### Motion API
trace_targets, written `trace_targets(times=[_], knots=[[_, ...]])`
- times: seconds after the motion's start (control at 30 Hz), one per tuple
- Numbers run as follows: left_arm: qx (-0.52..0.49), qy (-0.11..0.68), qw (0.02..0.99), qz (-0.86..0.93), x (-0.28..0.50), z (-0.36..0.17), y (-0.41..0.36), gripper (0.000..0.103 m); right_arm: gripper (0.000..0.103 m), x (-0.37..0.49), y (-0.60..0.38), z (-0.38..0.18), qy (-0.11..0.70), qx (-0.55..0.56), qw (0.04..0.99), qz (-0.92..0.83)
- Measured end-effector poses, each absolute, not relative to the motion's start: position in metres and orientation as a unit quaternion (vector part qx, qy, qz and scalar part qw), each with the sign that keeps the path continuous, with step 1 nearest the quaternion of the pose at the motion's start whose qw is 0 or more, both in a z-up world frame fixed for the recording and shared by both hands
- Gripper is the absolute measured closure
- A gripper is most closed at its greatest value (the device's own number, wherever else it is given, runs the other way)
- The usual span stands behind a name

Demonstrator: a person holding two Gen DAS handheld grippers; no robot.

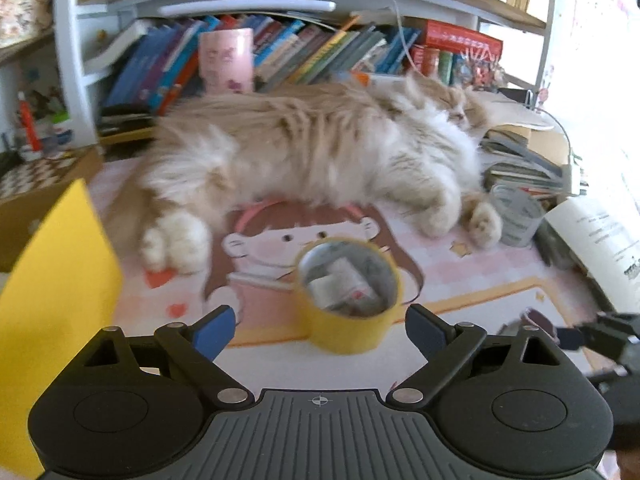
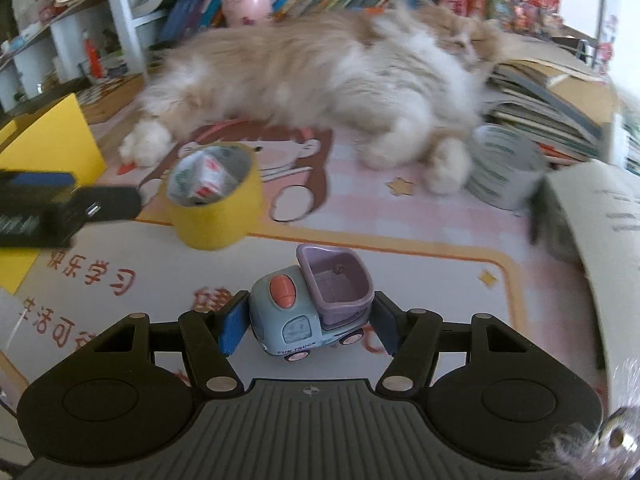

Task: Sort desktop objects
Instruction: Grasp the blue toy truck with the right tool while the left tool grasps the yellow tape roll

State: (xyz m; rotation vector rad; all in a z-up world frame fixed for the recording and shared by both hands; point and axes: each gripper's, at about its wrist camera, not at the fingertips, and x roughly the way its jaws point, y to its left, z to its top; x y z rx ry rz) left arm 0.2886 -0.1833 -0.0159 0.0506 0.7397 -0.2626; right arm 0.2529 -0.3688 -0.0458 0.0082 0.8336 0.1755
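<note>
A yellow tape roll point(image 1: 349, 294) stands on the pink cartoon desk mat point(image 1: 460, 276) with small packets inside it. My left gripper point(image 1: 320, 330) is open, its blue pads either side of the roll's near edge, not touching. The roll also shows in the right wrist view point(image 2: 214, 196). A small blue and purple toy truck point(image 2: 310, 306) sits between my right gripper's pads. The right gripper point(image 2: 308, 326) is closed around it, both pads close against the truck. The left gripper's tip point(image 2: 60, 208) shows at the left in the right wrist view.
A fluffy cream cat point(image 1: 320, 148) lies across the back of the mat. A yellow box point(image 1: 52, 304) stands at left. A grey tape roll point(image 1: 516, 216), stacked books point(image 1: 524, 160) and an open book point(image 1: 600, 248) are at right. A bookshelf point(image 1: 304, 52) runs behind.
</note>
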Motion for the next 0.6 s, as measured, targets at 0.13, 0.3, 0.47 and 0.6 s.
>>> trace_targets(times=[0.13, 0.3, 0.47, 0.6], knots=[[0.044, 0.360, 0.920, -0.145, 0.305, -0.024, -0.201, 0.008, 0.042, 0.244, -0.379, -0.041, 0.399, 0.002, 0.914, 0.068], [0.088, 0.384, 0.908, -0.146, 0.327, -0.039, -0.220, 0.008, 0.042, 0.239, -0.391, -0.039, 0.400, 0.018, 0.915, 0.051], [0.099, 0.389, 0.905, -0.144, 0.338, -0.050, -0.229, 0.008, 0.042, 0.235, -0.396, -0.037, 0.398, 0.020, 0.916, 0.046], [0.093, 0.394, 0.904, -0.139, 0.345, -0.055, -0.231, 0.008, 0.042, 0.231, -0.397, -0.036, 0.397, 0.020, 0.916, 0.047]])
